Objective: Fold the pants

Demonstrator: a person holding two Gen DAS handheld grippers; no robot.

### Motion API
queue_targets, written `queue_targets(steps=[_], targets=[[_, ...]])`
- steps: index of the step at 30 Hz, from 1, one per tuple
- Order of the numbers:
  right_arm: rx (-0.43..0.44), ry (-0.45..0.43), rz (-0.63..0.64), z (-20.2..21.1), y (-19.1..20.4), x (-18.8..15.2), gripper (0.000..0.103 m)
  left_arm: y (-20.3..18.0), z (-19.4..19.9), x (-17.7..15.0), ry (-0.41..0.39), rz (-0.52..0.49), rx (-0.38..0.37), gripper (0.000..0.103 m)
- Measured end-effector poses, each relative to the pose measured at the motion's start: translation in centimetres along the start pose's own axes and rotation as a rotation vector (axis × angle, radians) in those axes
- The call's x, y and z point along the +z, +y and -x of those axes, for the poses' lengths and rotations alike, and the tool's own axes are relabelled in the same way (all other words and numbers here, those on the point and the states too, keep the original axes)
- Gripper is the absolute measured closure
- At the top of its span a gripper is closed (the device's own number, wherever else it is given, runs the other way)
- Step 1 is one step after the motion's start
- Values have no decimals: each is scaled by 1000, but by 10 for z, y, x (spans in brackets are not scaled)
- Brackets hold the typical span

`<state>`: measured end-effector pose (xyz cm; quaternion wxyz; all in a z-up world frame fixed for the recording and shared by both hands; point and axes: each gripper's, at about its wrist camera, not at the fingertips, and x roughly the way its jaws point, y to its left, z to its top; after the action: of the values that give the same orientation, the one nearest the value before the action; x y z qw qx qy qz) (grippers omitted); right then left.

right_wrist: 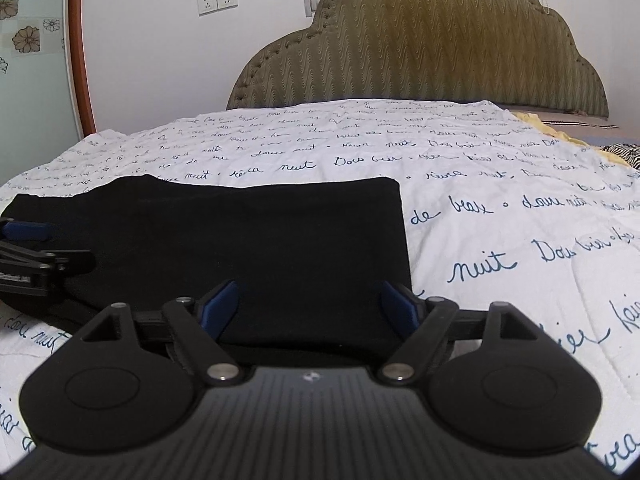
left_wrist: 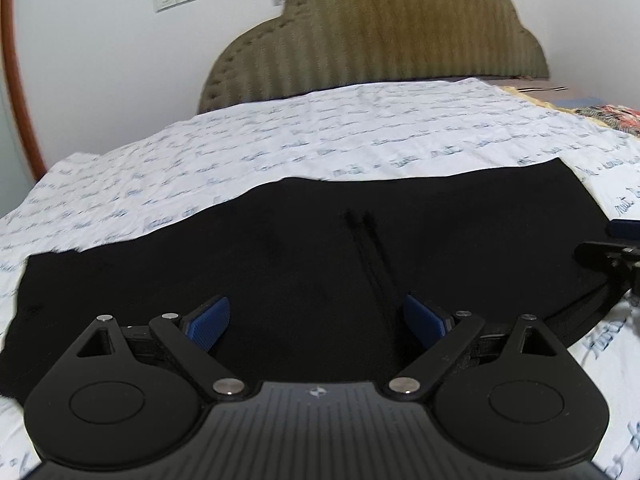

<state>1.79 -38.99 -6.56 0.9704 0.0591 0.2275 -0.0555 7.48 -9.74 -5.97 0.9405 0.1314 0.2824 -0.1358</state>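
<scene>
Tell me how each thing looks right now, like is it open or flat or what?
left gripper: open, holding nothing, above the pants.
right gripper: open, holding nothing, at the pants' near edge.
black pants: lying flat on the bed.
drawstring: loose on top of the pants.
bedsheet: spread out, slightly wrinkled.

- The left gripper (left_wrist: pixel 316 320) is being seen as a matte black body with a ribbed centre plate carrying a small white emblem.
- Two rounded black lobes with raised discs are being shown at its sides, each topped by a triangular cut-out.
- Silver pivot pins are being displayed on the black linkage arms.
- Blue textured pads (left_wrist: pixel 210 322) are being shown on the fingers.
- The right gripper (right_wrist: pixel 310 306) is being seen built alike: black ribbed plate, silver pins, blue pads (right_wrist: pixel 222 308).
</scene>
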Motion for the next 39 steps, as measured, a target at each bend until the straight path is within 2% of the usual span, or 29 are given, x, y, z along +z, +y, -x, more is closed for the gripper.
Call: queue_targets(steps=[4,7,10,14,17,18,19,21,23,27,29,31,34,39], targets=[[13,-7,-12,2,-3,-1,23,23,7,-10,13,10,66,5],[15,-3,-7,1,-3,-1,22,48,13,-18,20,57,79,4],[12,-4,-5,2,-2,-1,21,73,17,-25,37,129,47,3],[0,-6,0,2,0,-1,20,87,22,-34,33,111,122,2],[-17,-10,5,3,3,-2,17,97,25,-40,31,143,112,2],[-28,-12,5,3,4,-2,13,99,25,-41,31,154,107,2],[-53,-12,3,4,5,-2,2,101,26,-42,31,160,104,2],[-123,-5,-34,4,3,-1,0,102,27,-44,28,164,103,2],[-128,-11,-58,6,1,-1,0,100,27,-45,26,154,111,2],[-259,-91,-119,27,12,-3,0,97,28,-45,24,144,124,2],[-214,-161,-186,41,23,-4,0,96,28,-45,31,142,134,2],[-134,-162,-202,42,41,3,0,93,29,-45,31,132,148,2],[-55,-63,-86,27,84,13,0,90,36,-48,25,121,170,2],[-28,17,96,9,152,2,0,92,45,-54,31,127,165,2]])
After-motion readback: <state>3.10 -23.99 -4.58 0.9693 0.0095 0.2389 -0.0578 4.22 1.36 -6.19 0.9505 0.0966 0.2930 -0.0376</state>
